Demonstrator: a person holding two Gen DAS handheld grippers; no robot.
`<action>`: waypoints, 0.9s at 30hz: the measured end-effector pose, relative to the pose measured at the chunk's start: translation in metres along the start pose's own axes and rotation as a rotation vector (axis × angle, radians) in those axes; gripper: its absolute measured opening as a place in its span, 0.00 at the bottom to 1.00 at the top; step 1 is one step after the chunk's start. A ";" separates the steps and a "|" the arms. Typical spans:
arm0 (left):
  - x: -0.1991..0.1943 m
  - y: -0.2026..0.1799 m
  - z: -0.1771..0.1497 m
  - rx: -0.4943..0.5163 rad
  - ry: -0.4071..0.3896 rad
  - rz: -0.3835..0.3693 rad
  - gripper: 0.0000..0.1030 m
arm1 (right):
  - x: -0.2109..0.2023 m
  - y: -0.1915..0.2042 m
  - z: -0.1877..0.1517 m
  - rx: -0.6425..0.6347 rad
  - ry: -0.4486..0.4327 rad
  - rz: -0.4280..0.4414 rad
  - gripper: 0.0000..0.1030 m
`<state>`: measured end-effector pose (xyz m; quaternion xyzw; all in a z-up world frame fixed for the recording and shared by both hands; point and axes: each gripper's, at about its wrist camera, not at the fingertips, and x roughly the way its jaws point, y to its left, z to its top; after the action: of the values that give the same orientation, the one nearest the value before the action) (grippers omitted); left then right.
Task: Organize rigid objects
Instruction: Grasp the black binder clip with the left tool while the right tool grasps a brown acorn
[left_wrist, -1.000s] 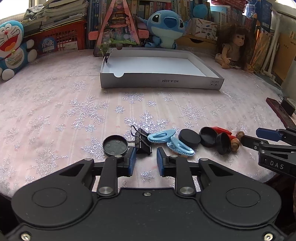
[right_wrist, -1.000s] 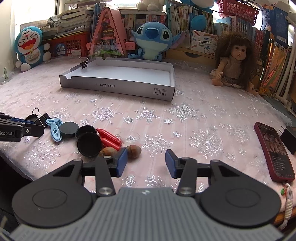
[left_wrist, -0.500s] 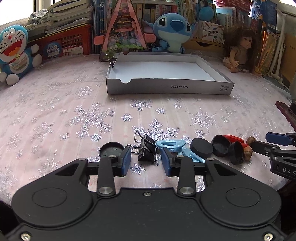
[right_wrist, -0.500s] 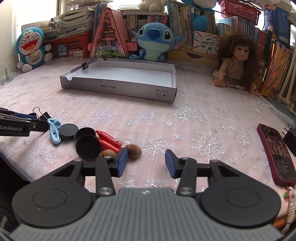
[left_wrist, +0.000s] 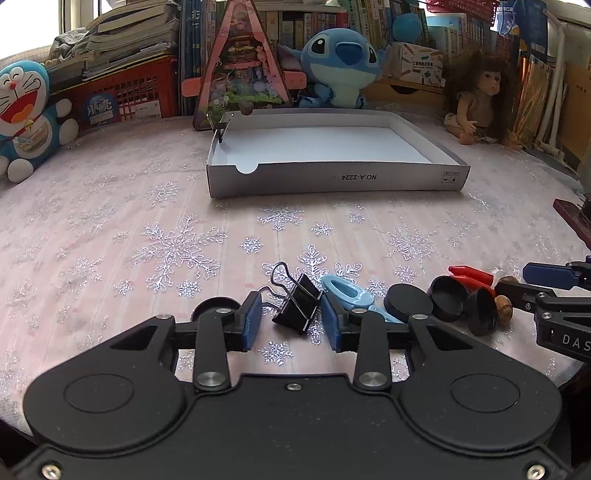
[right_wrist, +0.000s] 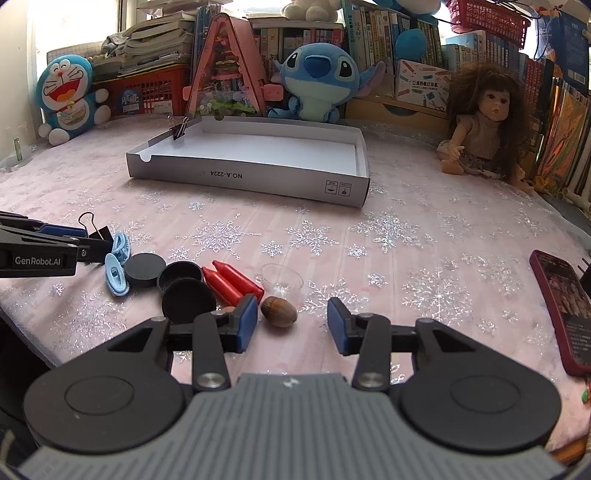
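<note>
My left gripper (left_wrist: 291, 321) is open, with a black binder clip (left_wrist: 297, 306) lying on the cloth between its blue pads, untouched. Beside it lie two light-blue clips (left_wrist: 347, 291), three black round caps (left_wrist: 408, 304), two red pieces (left_wrist: 471, 273) and a black lid (left_wrist: 214, 306) half hidden behind the left finger. My right gripper (right_wrist: 291, 321) is open, its jaws closing a little. A brown acorn (right_wrist: 279, 312) lies between them near the left pad, apart from both. The white cardboard tray (left_wrist: 332, 179) stands further back, with a binder clip (left_wrist: 220, 129) on its left wall.
A small clear cup (right_wrist: 282, 278) sits just beyond the acorn. A red-cased phone (right_wrist: 561, 306) lies at the right edge. Plush toys, a doll (right_wrist: 480, 122), books and a red crate line the back. The table's front edge is close under both grippers.
The left gripper's jaws have widened and it has shifted so that the binder clip now lies between its fingers instead of ahead of them. The right gripper has hardly moved.
</note>
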<state>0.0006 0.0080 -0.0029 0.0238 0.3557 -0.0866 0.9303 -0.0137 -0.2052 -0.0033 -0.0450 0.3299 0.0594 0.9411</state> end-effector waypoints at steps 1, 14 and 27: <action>-0.001 -0.001 -0.001 0.006 0.001 -0.008 0.28 | 0.000 0.000 0.000 0.001 0.002 0.002 0.46; -0.001 -0.007 -0.001 0.014 -0.010 -0.029 0.28 | 0.000 -0.003 -0.004 0.017 0.009 -0.010 0.44; -0.010 -0.007 -0.001 -0.010 -0.047 -0.031 0.23 | -0.010 -0.002 -0.001 0.011 -0.013 -0.005 0.24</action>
<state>-0.0083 0.0029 0.0031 0.0116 0.3346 -0.1000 0.9370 -0.0222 -0.2086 0.0023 -0.0399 0.3242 0.0557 0.9435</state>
